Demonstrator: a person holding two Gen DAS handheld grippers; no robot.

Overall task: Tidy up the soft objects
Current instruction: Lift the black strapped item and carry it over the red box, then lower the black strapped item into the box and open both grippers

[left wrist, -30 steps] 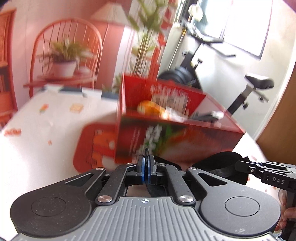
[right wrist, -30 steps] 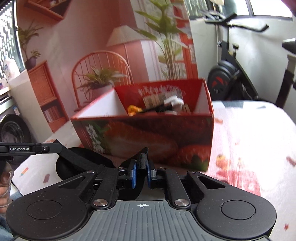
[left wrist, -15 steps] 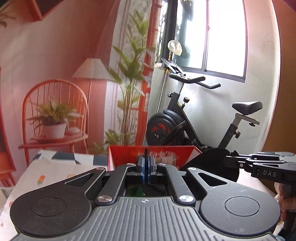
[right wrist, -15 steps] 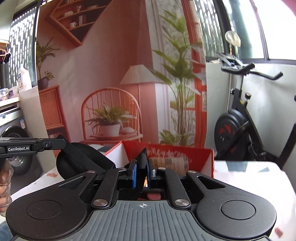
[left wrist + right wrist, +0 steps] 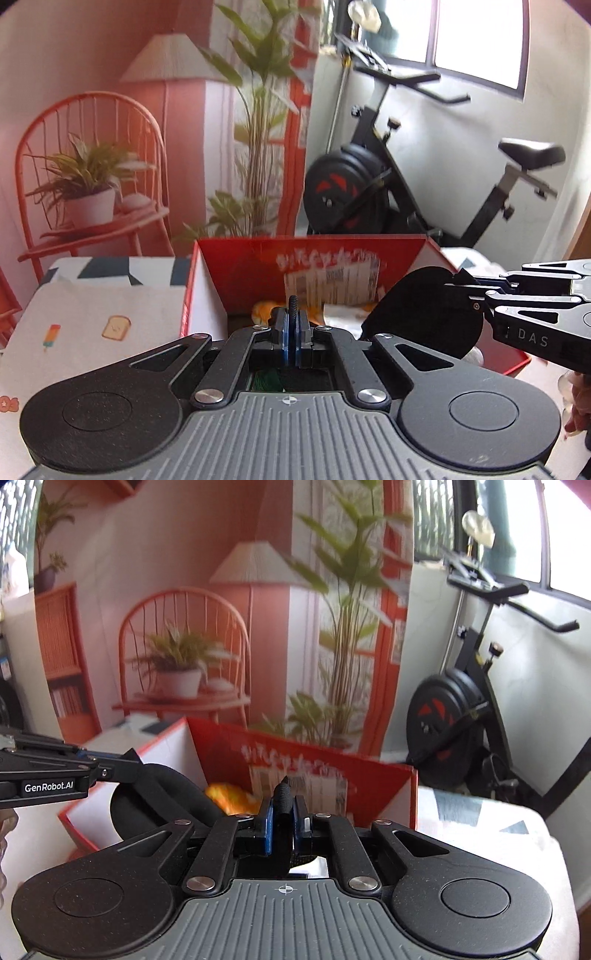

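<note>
Both claws have come up and in over the red box (image 5: 236, 280) since a second ago, when its printed front wall filled the views. Left claw (image 5: 291, 325) is clamped shut on a thin black edge; right claw (image 5: 282, 812) is closed on the same black soft item (image 5: 159, 797), which hangs between them above the box's open top. What it is exactly, hard to say — perhaps a padded band. Box sits toward the tabletop's (image 5: 92, 332) far edge, an orange soft thing (image 5: 229, 797) already inside. To land this well, I'd lower both ends together, clear of the walls, then let go. Readable: "GenRobot.AI" and "DAS" on the claws; the box lettering is blurred.
</note>
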